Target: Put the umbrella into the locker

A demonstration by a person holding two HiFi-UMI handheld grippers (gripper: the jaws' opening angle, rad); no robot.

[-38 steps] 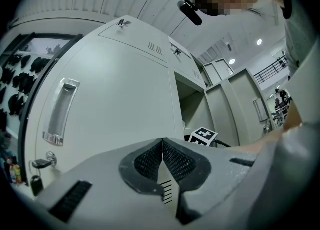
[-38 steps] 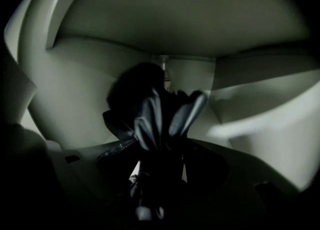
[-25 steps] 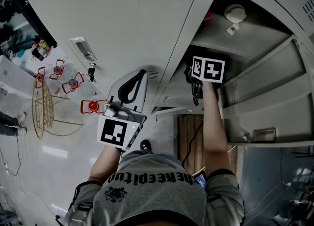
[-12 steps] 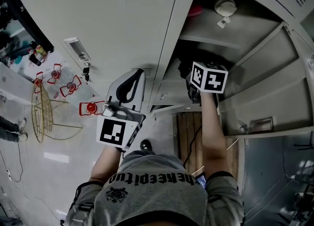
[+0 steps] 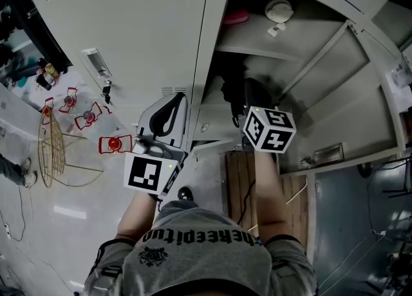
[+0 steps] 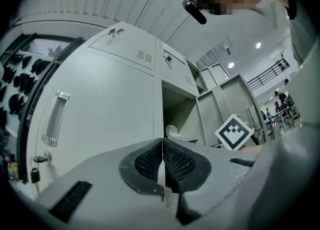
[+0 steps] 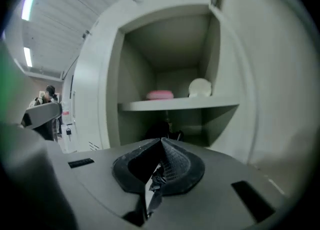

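The open locker [image 7: 227, 74] has a shelf [image 7: 180, 104] across it. Below that shelf, at the back of the lower space, lies the dark umbrella [image 7: 162, 128]. My right gripper [image 7: 161, 141] is outside the opening, pointing at it, jaws shut and empty. In the head view its marker cube [image 5: 269, 129] hovers in front of the compartment. My left gripper [image 5: 170, 111] is at the closed locker door [image 5: 141, 37] to the left, also shut with nothing in it [image 6: 163, 141].
A pink thing [image 7: 160, 94] and a white round thing [image 7: 200, 87] sit on the shelf. The locker's door [image 5: 347, 95] hangs open on the right. The closed door has a handle [image 5: 96, 63] with keys [image 5: 107, 87]. A gold wire stand [image 5: 55, 147] is on the floor at left.
My right gripper has pulled back out of the locker toward the person, leaving the umbrella inside. The left gripper has shifted slightly.
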